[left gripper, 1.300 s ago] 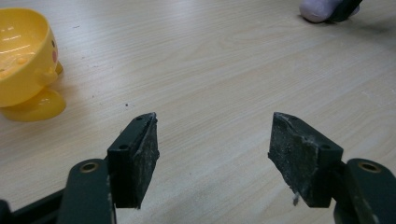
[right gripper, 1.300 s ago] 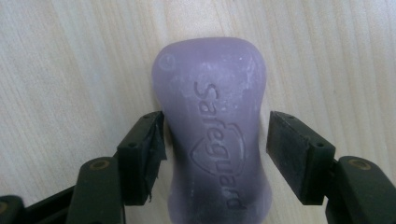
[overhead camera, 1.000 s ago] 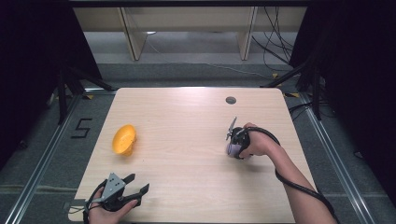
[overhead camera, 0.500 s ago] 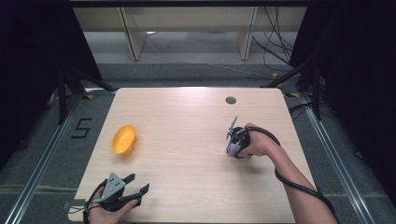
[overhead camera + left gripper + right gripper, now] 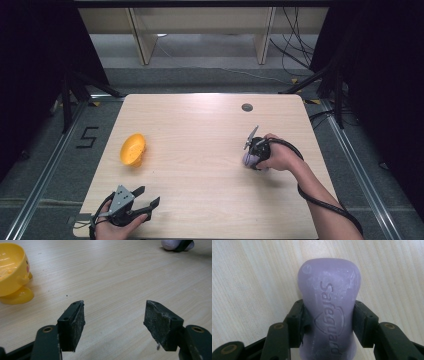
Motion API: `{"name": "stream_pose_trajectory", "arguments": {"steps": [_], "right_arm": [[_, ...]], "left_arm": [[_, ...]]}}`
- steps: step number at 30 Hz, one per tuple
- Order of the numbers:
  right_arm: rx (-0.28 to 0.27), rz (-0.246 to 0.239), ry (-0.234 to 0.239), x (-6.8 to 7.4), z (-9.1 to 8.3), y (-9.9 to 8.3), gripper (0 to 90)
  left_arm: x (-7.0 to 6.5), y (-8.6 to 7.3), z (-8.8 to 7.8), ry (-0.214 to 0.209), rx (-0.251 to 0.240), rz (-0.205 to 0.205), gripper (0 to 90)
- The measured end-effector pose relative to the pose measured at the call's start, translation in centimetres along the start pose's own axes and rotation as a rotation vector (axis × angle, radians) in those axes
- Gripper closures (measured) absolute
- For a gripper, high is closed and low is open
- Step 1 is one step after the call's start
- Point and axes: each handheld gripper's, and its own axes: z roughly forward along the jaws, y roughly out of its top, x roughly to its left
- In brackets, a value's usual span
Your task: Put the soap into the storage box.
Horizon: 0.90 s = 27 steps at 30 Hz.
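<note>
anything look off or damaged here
Mostly wear: the left gripper has a chipped, frayed pad on one of its fingers. The purple soap bar is scuffed with whitish marks. The yellow duck bowl looks tilted.

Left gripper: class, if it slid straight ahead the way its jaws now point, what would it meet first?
Probably nothing soon: ahead of the open left gripper lies bare table. The yellow bowl sits off to one side; depth is uncertain.

The worktop point(image 5: 200, 150) is viewed from above; each tool-mounted view looks closely along its jaws, sharing the worktop surface.
</note>
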Motion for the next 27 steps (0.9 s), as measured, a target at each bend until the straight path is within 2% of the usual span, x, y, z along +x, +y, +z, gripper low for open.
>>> {"name": "stream_pose_trajectory", "arguments": {"steps": [2, 5, 6, 7, 8, 9, 13, 15, 16, 17, 20, 23, 26, 27], "right_arm": [[-0.004, 0.002, -0.015, 0.1, 0.0, -0.1, 50.4], [-0.004, -0.017, -0.022, 0.1, -0.1, -0.2, 50.4], [-0.005, -0.037, -0.033, 0.1, -0.2, -0.3, 50.4], [0.001, -0.01, -0.048, 0.4, -0.3, -0.3, 50.4], [0.001, -0.01, -0.048, 0.4, -0.3, -0.3, 50.4], [-0.018, -0.044, -0.046, 0.4, -0.4, -0.3, 50.4], [-0.027, -0.046, -0.067, 0.8, -0.9, -0.3, 50.4], [-0.043, -0.061, -0.102, 1.4, -1.3, -0.3, 50.4], [-0.043, -0.061, -0.102, 1.4, -1.3, -0.3, 50.4], [-0.065, -0.072, -0.123, 1.5, -1.4, -0.3, 50.4], [-0.092, -0.084, -0.15, 2.2, -1.8, -0.5, 50.4], [-0.119, -0.111, -0.183, 3.2, -2.4, -0.7, 50.4], [-0.135, -0.114, -0.201, 3.6, -2.6, -0.9, 50.4], [-0.151, -0.122, -0.233, 4.0, -2.8, -1.1, 50.4]], "left_arm": [[0.0, 0.0, 0.0, 0.0, -0.001, 0.0, 32.2], [0.0, 0.0, 0.0, 0.002, 0.004, 0.004, 32.1], [0.0, 0.0, 0.0, 0.003, 0.004, 0.002, 32.1], [0.1, 0.0, 0.0, 0.002, 0.005, 0.003, 32.1], [0.1, 0.0, 0.0, 0.002, 0.005, 0.003, 32.1], [0.1, 0.0, 0.0, 0.001, 0.005, 0.006, 32.1], [0.1, 0.0, 0.0, -0.004, 0.003, 0.005, 32.0], [0.0, 0.0, 0.0, -0.003, -0.003, -0.004, 31.6], [0.0, 0.0, 0.0, -0.004, -0.003, -0.002, 31.6], [0.0, 0.0, 0.0, -0.002, -0.003, -0.019, 31.6], [0.0, 0.0, 0.0, -0.005, -0.003, -0.004, 31.6], [0.0, 0.0, 0.0, -0.011, -0.009, -0.01, 31.6], [0.0, 0.0, 0.0, -0.007, -0.005, -0.008, 31.6], [0.0, 0.0, 0.0, -0.006, -0.004, -0.008, 31.5]]}}
